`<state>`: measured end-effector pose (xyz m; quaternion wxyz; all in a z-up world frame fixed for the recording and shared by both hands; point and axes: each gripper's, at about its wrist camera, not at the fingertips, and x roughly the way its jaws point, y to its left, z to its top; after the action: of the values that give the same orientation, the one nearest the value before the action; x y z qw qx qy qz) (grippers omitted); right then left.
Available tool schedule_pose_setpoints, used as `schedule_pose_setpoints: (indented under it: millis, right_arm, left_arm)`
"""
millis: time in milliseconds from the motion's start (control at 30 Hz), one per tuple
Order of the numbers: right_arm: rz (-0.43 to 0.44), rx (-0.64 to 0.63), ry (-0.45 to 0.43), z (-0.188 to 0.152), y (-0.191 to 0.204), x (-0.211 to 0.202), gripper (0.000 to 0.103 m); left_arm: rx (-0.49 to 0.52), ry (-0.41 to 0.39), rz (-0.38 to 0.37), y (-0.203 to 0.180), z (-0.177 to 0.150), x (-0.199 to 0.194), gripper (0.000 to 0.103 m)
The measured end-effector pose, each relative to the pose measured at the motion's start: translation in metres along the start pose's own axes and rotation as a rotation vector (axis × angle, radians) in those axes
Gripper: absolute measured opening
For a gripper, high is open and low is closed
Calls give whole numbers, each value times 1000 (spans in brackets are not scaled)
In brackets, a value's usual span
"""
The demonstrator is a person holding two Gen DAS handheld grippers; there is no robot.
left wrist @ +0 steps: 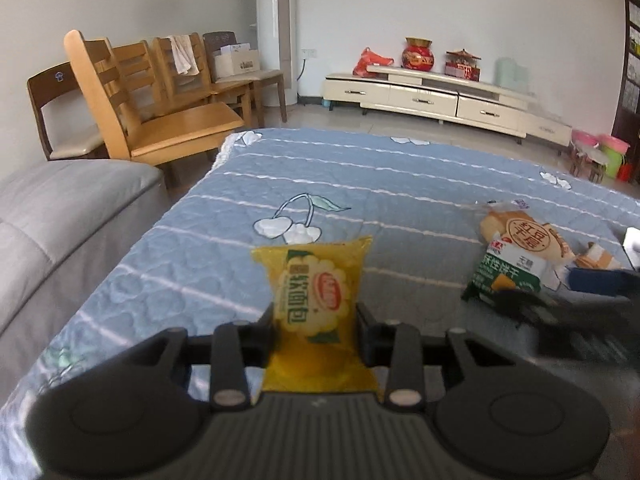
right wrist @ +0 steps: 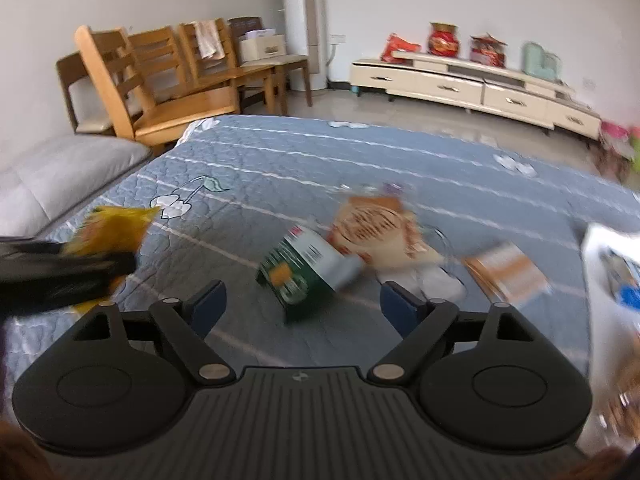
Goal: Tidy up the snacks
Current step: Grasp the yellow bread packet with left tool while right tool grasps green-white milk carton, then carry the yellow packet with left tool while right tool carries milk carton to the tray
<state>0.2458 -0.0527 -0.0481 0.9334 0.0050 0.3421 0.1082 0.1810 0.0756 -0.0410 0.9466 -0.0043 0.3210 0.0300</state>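
A yellow bread packet (left wrist: 320, 296) stands upright between the pads of my left gripper (left wrist: 316, 320), which is shut on it above the blue quilted cover (left wrist: 400, 184). The right wrist view shows the same yellow packet (right wrist: 112, 228) at the left, held by the left gripper (right wrist: 68, 272). My right gripper (right wrist: 302, 308) is open, its blue pads wide apart, just short of a green and white snack box (right wrist: 308, 268) lying on the cover. Behind that box lies an orange bread bag (right wrist: 376, 228), and an orange and white packet (right wrist: 508, 272) lies to the right. The green box (left wrist: 508, 272) and the bread bag (left wrist: 528, 236) also appear in the left wrist view.
A white container (right wrist: 612, 300) with snacks stands at the right edge. A grey sofa (left wrist: 60, 220) runs along the left of the cover. Wooden chairs (left wrist: 152, 92) stand behind it, and a low cream cabinet (left wrist: 440, 100) lines the far wall.
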Motion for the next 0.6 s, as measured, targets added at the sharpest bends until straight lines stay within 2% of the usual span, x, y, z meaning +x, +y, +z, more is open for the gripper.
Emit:
schedule_pose_setpoints:
  millis: [200,267,333,367,433,600]
  right_arm:
    - [28,183,55,13,-14,58,101]
    - [45,225,43,13,-20,65,79]
    - [85,229,45,12,-18,65,45]
    - [94,216,37,7,-15,61,43]
    - [107,191,23,9,-8,54,29]
    - [95,119,-24,9,5,25,25]
  left_arm:
    - [-18,-10,-22,5,-5,-8,36]
    - [-15,-12,-19,5,-5,-7,36]
    - [-23,-16,-23,5,-5,-8,36]
    - [-23,-16,-22,5,-5,-9,36]
    - [-24,-21,-17,4,-5,-12,36]
    - [-27,-36,-32,-2,-6,-32,36]
